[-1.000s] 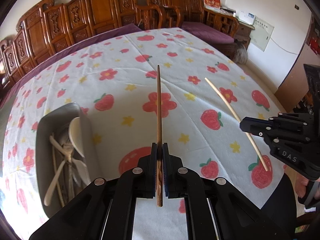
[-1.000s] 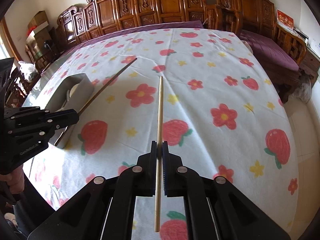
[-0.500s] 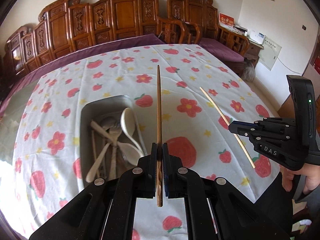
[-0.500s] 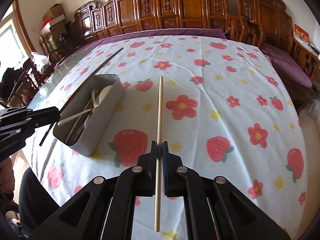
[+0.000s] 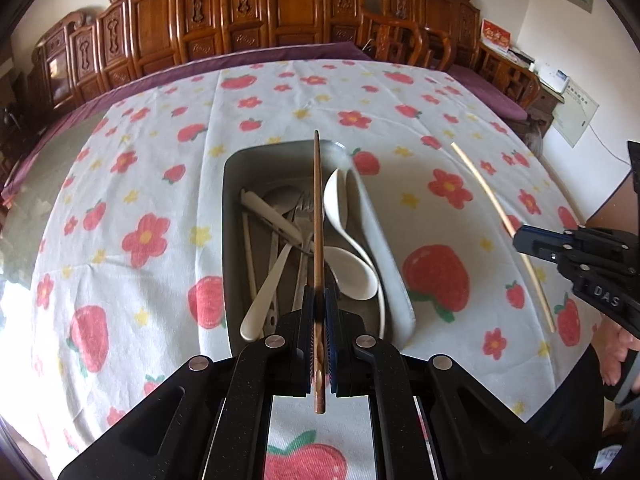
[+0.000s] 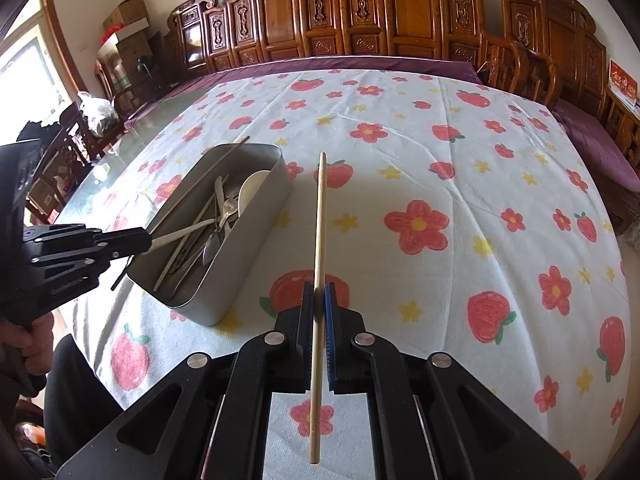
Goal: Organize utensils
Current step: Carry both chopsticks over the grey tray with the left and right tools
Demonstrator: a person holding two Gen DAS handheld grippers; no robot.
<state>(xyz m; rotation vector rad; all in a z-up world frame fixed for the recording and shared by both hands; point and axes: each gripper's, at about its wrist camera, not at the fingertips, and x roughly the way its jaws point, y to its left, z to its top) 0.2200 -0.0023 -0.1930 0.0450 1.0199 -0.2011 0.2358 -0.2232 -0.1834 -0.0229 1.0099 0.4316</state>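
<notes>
My left gripper (image 5: 319, 300) is shut on a dark brown chopstick (image 5: 317, 208) and holds it lengthwise above the grey metal utensil box (image 5: 394, 276). The box holds white spoons (image 5: 348, 240), metal spoons and forks. My right gripper (image 6: 319, 296) is shut on a pale wooden chopstick (image 6: 320, 224), held above the tablecloth to the right of the box (image 6: 240, 248). The left gripper (image 6: 136, 240) shows in the right wrist view at the box's near end, with the brown chopstick (image 6: 212, 172) over it. The right gripper (image 5: 524, 240) and pale chopstick (image 5: 484, 188) show in the left wrist view.
A white tablecloth (image 6: 440, 184) with red flowers and strawberries covers the table. Carved wooden chairs (image 6: 400, 20) line the far side. A person's hand (image 5: 616, 352) is at the right edge. Boxes and bags (image 6: 120, 48) stand at the far left.
My left gripper has swung left with the brown chopstick, from over the bare cloth to directly above the box. My right gripper, still holding the pale chopstick, has come nearer the box.
</notes>
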